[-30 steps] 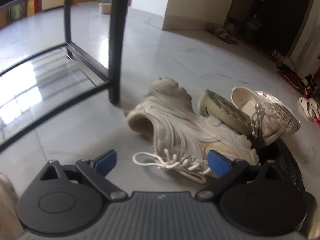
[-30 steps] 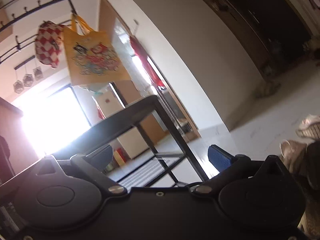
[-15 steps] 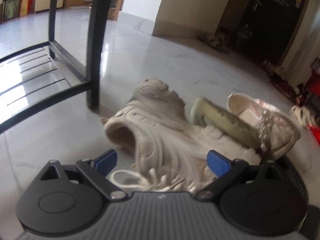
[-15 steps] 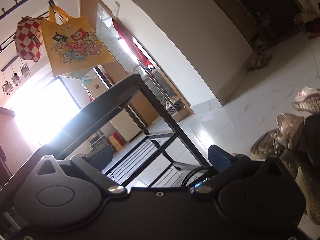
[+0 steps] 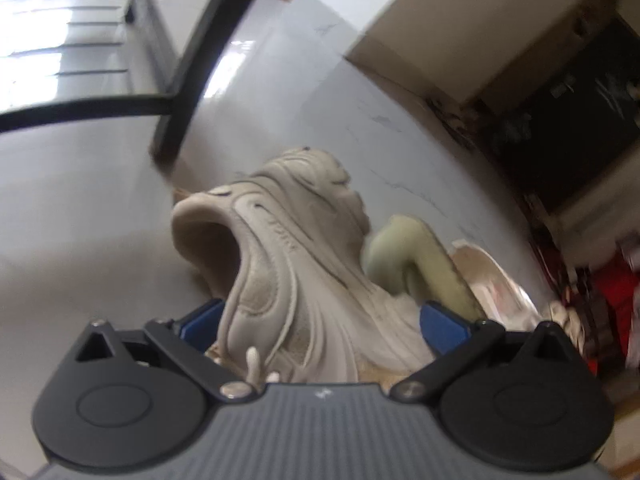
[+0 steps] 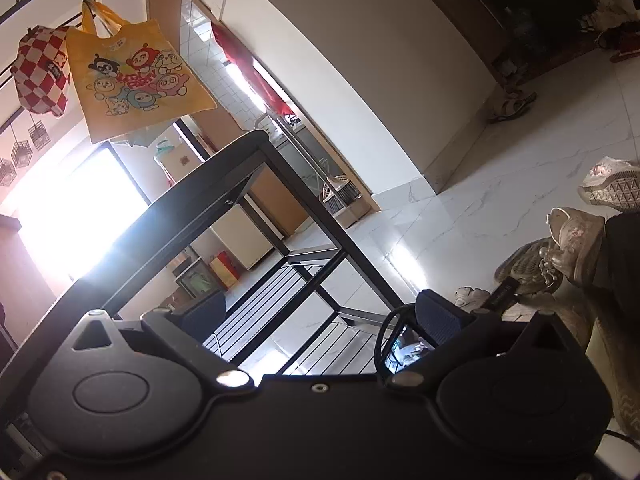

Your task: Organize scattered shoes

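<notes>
A chunky beige sneaker (image 5: 296, 248) lies on the pale marble floor, heel opening toward the left. My left gripper (image 5: 320, 320) straddles its laced front part, a blue pad on either side; the jaws are opening and I cannot see either pad pressing on it. Behind the sneaker a shoe with a greenish sole (image 5: 416, 264) lies tipped over a pale pink-and-white shoe (image 5: 492, 280). My right gripper (image 6: 320, 316) is held higher, open and empty, facing the black shoe rack (image 6: 224, 184).
The rack's black leg (image 5: 192, 72) stands just beyond the sneaker's heel. More shoes (image 6: 576, 236) lie on the floor at the right, and sandals (image 6: 512, 104) sit by the far wall. A yellow cartoon bag (image 6: 136, 76) and a red checked bag (image 6: 40, 72) hang above the rack.
My left gripper has dropped toward the beige sneaker and rolled; the shoe's front now sits between its fingers. The right gripper's view has tilted slightly, showing more floor and shoes.
</notes>
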`<action>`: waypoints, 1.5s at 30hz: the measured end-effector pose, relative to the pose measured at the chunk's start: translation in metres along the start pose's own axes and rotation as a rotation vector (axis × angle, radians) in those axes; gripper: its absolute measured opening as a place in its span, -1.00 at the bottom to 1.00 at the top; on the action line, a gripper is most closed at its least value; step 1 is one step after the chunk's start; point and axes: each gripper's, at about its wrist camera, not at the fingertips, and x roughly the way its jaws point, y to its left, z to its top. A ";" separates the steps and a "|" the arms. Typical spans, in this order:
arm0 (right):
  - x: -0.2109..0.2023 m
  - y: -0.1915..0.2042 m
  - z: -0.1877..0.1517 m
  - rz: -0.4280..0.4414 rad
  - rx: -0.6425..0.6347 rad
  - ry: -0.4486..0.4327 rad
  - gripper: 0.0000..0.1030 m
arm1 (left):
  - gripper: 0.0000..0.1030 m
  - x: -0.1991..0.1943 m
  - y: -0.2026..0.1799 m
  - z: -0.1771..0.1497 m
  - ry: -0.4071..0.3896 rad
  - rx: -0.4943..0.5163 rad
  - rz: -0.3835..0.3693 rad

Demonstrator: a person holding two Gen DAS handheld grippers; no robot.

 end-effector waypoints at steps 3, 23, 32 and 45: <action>0.002 -0.003 0.000 -0.013 0.013 0.007 1.00 | 0.99 0.006 0.005 0.002 0.006 -0.057 0.004; 0.015 -0.019 -0.001 -0.066 0.092 0.055 1.00 | 0.27 0.004 0.024 0.017 0.047 -0.202 0.002; 0.015 -0.020 -0.001 -0.075 0.099 0.066 1.00 | 0.05 -0.048 0.058 0.005 0.041 -0.259 0.005; 0.015 -0.017 -0.003 -0.077 0.087 0.087 1.00 | 0.81 -0.040 0.051 0.010 -0.004 -0.338 0.019</action>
